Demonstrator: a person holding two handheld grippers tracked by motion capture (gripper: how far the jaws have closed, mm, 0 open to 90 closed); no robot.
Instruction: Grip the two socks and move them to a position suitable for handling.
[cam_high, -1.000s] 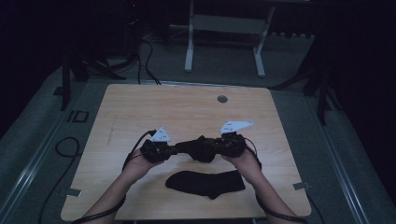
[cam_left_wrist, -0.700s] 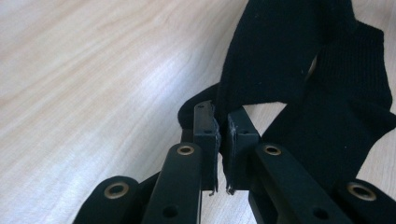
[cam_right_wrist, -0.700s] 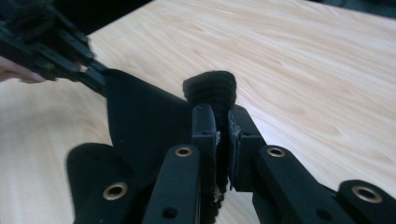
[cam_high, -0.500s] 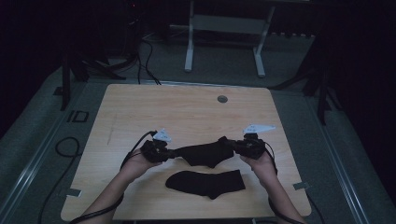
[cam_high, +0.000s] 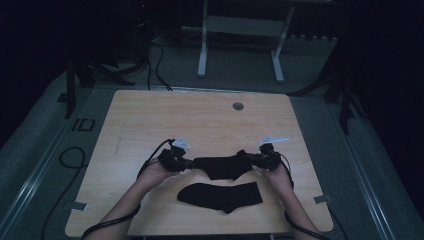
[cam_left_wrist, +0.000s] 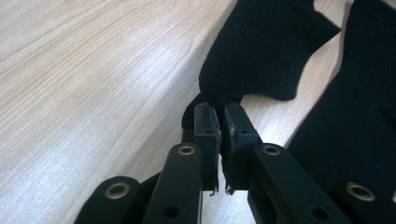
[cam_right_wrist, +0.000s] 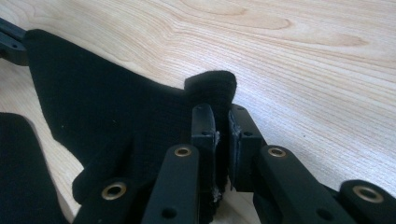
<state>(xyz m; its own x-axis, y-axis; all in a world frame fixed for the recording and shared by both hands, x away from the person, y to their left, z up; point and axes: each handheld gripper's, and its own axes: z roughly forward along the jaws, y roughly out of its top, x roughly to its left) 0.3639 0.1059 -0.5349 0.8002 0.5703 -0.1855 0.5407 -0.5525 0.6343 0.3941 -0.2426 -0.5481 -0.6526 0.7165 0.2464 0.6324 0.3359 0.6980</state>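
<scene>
Stretching black knit sock (cam_high: 223, 166) flat between both tools, just above light wooden table (cam_high: 150, 120). Left tool (cam_left_wrist: 219, 114) pinching one sock end, right tool (cam_right_wrist: 220, 119) pinching other. Versus a second ago: hands are sitting wider apart and lower, sock now pulled out long. Second black sock (cam_high: 221, 196) lying flat just nearer person. Judging: laydown beside it coming next, pairing likely.

You're in a lab or recording studio set-up, not a home. The pale wood-grain bench (cam_high: 150, 120) with a round grey cable grommet (cam_high: 238, 106) stands alone on grey carpet (cam_high: 45, 165). Black cables (cam_high: 155, 60) snake over the floor, black stand legs (cam_high: 75, 80) flank the bench, and a white metal desk frame (cam_high: 240, 45) waits behind, with dark surroundings.
</scene>
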